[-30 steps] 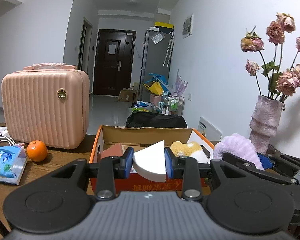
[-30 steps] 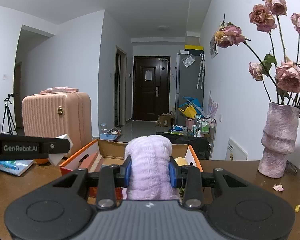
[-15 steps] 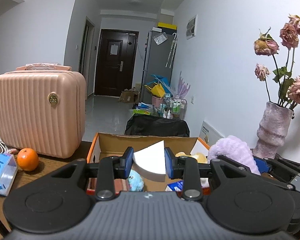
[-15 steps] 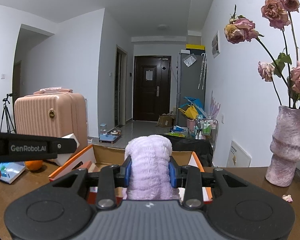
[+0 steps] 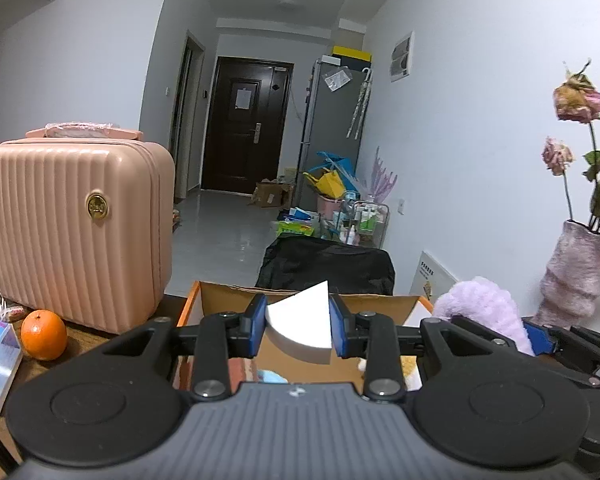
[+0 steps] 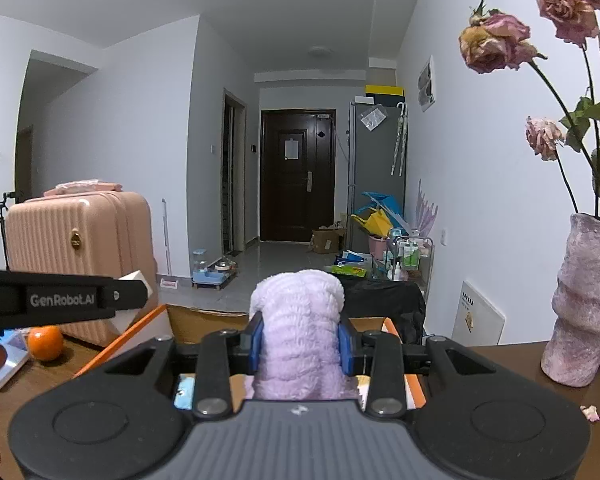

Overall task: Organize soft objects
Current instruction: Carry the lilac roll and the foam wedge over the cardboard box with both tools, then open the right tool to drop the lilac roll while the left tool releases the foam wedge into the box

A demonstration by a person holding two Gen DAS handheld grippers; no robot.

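Left wrist view: the left gripper (image 5: pixel 299 325) is clenching a white foam wedge (image 5: pixel 302 324) above the open cardboard box (image 5: pixel 236 300), an orange (image 5: pixel 44 334) sitting at nine o'clock.

Right wrist view: the right gripper (image 6: pixel 300 338) is squeezing a lilac plush roll (image 6: pixel 298 332) over the box, a vase (image 6: pixel 582 308) standing at three o'clock on the worktop (image 6: pixel 500 364).

A white foam wedge (image 5: pixel 300 322) sits pinched between two blue pads, its pointy tip up, above the open cardboard box (image 5: pixel 220 298). Just beside it, a fluffy purple soft thing (image 6: pixel 300 334) — ribbed like a rolled towel — stands upright between another pair of pads. Inside the box lie a light blue soft toy (image 5: pixel 272 376) and something yellow (image 5: pixel 410 366).
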